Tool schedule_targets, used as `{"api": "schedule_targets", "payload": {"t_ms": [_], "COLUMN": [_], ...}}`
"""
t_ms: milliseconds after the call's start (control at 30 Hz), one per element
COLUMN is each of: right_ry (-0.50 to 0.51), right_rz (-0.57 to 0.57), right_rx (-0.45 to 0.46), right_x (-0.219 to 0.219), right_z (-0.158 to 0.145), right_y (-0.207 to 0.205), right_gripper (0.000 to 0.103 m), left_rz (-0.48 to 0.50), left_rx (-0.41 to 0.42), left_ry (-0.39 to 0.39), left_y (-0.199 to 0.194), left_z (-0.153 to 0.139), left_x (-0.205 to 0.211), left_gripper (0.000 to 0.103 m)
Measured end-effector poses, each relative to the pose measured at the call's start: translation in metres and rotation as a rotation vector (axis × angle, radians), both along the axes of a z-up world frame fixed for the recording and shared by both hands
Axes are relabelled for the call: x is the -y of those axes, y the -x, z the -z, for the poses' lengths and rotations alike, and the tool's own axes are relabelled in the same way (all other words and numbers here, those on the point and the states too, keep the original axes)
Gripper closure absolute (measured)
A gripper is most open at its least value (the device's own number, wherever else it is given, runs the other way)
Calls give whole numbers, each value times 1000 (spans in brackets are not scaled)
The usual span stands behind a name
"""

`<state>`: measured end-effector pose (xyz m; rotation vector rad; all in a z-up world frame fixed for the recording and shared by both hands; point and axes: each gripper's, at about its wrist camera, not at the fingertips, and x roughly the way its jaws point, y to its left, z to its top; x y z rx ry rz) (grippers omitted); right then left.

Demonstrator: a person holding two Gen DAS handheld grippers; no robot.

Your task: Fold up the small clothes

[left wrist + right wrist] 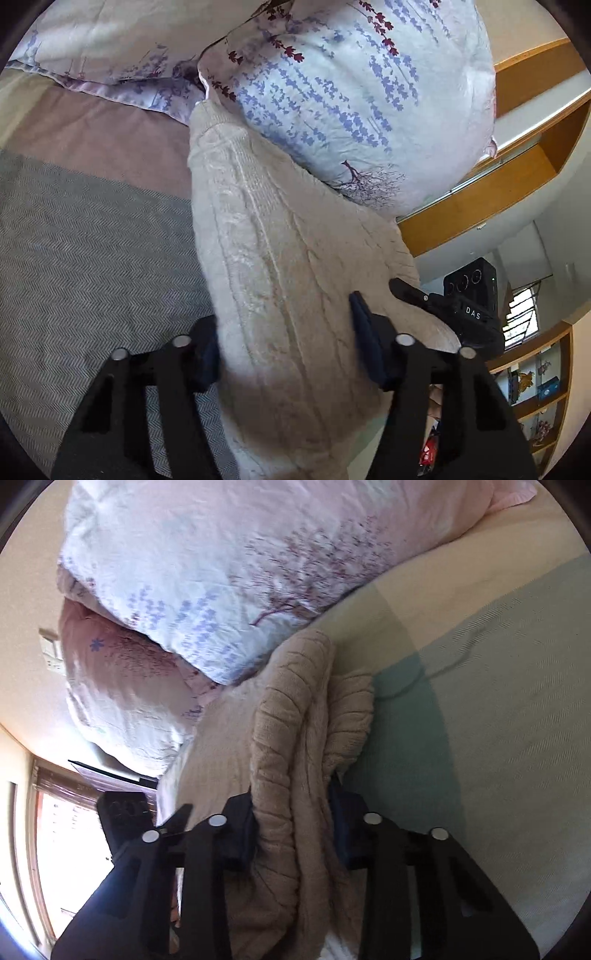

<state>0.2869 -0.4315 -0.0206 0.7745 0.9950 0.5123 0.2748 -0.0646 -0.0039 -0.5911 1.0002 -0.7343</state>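
Observation:
A beige cable-knit sweater [269,240] is held up over the bed between both grippers. My left gripper [284,339] is shut on its near edge, with knit bunched between the two blue-padded fingers. In the right wrist view the same sweater [291,716] hangs in thick folds, and my right gripper [293,819] is shut on its ribbed edge. The right gripper [465,306] shows in the left wrist view past the sweater's right edge. The left gripper [125,816] shows at the lower left of the right wrist view. The sweater's far end reaches the pillows.
Floral pillows [343,92] lie at the head of the bed, also in the right wrist view [207,565]. A grey herringbone blanket [85,251] covers the bed, with green and cream panels [480,701]. Wooden shelving [535,373] and a window [70,849] stand beyond.

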Motion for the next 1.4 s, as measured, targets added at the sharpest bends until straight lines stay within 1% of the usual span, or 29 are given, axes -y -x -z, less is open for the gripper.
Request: {"api": "schedule_targets", "payload": {"t_ms": [33,100,167,233,267,300,333,367,400,433,467,533,633,667,700,733,767,833,900,967,1000,1067,1100,1133,1200,1267,1300,1367,1400], "right_ry": [-11,-73,-97,-82,-52,14,100,212,233,222,201,151,165,161,154,167,167,96,107,167,200,208,170,136,81,85,130,238,232], "right_rz": [-5,-56,-128,-183,-199,-215,-222,-191,-147,-106,-40,-2,-35,-61,-80,-78,-32,76,100,83,93,95,67,37,-69,-142,-143,-112,-96], "right_rx": [20,70,112,136,135,126,107,93,112,136,186,245,190,147,110,81,53,3,-14,13,38,116,175,213,259,230,195,111,97], "right_x": [-4,-17,-44,-74,-84,-101,-114,-122,-119,-113,-101,-89,-99,-109,-119,-123,-121,-104,-100,-108,-110,-110,-108,-105,-114,-129,-137,-143,-137], "right_z": [-5,-18,-27,-27,-24,-18,-12,-7,-10,-16,-29,-44,-45,-37,-28,-22,-15,-8,-6,-17,-28,-50,-63,-70,-78,-69,-59,-36,-33], "right_y": [5,14,24,28,27,24,22,20,23,28,36,43,25,14,4,-7,-12,-22,-25,-17,-7,22,43,58,88,103,102,91,92], "right_gripper": [72,73,73,73,72,69,62,55,52,52,52,45,45,48,94,95,95,95,95,92,88,69,48,40,40,40,39,43,46], "left_rz": [18,61,50,12,-20,-60,-104,-149,-174,-193,-218,-238,-255,-270,-269,-258,-253,-250,-235,-251,-254,-244,-238,-234,-223,-216,-210,-216,-215], "left_rx": [3,42,112,146,177,206,222,235,259,288,327,378,352,349,349,341,330,329,329,318,308,295,294,293,281,254,233,211,214], "left_ry": [35,62,34,1,-81,-186,-276,-357,-402,-428,-456,-489,-533,-545,-553,-561,-575,-587,-604,-655,-681,-701,-700,-699,-704,-709,-707,-730,-748], "left_y": [3,13,31,44,48,48,49,53,60,69,81,104,129,134,141,148,151,161,166,167,167,169,171,171,171,169,167,164,164], "left_z": [-4,-22,-40,-49,-51,-51,-50,-50,-53,-57,-62,-64,-50,-47,-42,-38,-35,-30,-27,-24,-23,-18,-16,-15,-11,-7,-5,-1,0], "left_x": [-9,-29,-52,-78,-87,-89,-92,-97,-106,-110,-113,-121,-115,-116,-111,-113,-108,-99,-92,-87,-85,-81,-80,-79,-75,-72,-70,-67,-65], "left_gripper": [61,64,64,62,56,48,47,47,39,32,20,15,4,2,2,2,2,2,2,2,2,2,2,2,2,2,2,2,2]}}
